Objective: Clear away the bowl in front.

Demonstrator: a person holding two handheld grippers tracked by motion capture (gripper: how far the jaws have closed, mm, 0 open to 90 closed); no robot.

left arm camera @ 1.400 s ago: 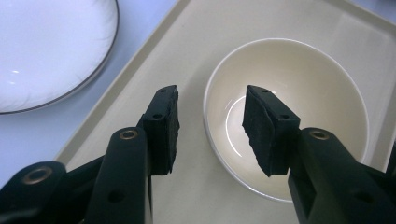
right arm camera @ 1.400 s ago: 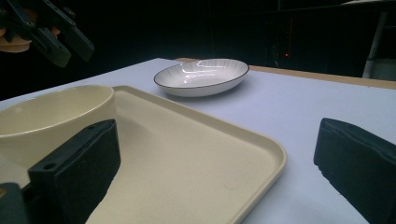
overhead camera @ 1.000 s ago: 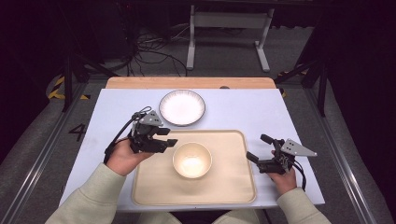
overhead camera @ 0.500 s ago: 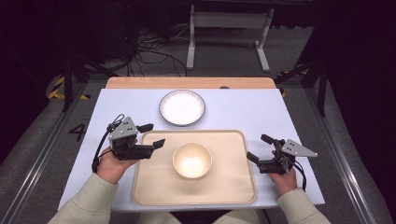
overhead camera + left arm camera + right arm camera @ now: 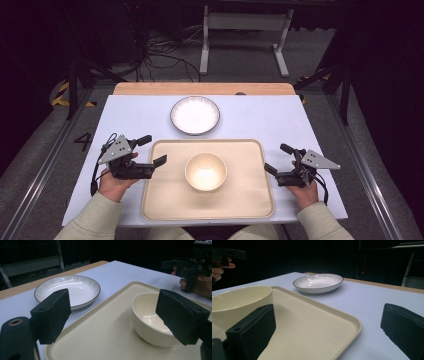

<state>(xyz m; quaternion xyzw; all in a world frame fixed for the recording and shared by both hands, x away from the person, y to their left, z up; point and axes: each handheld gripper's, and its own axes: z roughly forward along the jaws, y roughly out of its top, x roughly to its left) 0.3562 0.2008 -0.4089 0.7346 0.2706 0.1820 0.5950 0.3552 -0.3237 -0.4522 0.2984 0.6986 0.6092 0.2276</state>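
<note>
Bowl (image 5: 205, 171), cream, sits upright near centre of the beige tray (image 5: 165, 210), bare tray floor all round it, not touching the raised rim. Tray lies on near half of the pale table (image 5: 260, 115); its near edge runs close to the table's near edge. White plate (image 5: 195, 115) w/ dark rim sits on the table just beyond the tray's far edge, apart from it; wooden strip along the far table edge behind it.

Left gripper (image 5: 156, 151) hovers at the tray's left edge, one jaw tip over the rim, the other out over the table. Jaws have just been opening; they stand wide, nothing between them, pads touching nothing. In the left gripper view the bowl (image 5: 152, 320) sits ahead, toward the right jaw.

Right gripper (image 5: 279, 158) is just beside the tray's right edge, jaws spread wide & empty; the right gripper view has the tray corner (image 5: 352, 325) between them.

Open table left & right of the plate, and on both sides of the tray.

Writing: a "4" on the floor left of the table.
</note>
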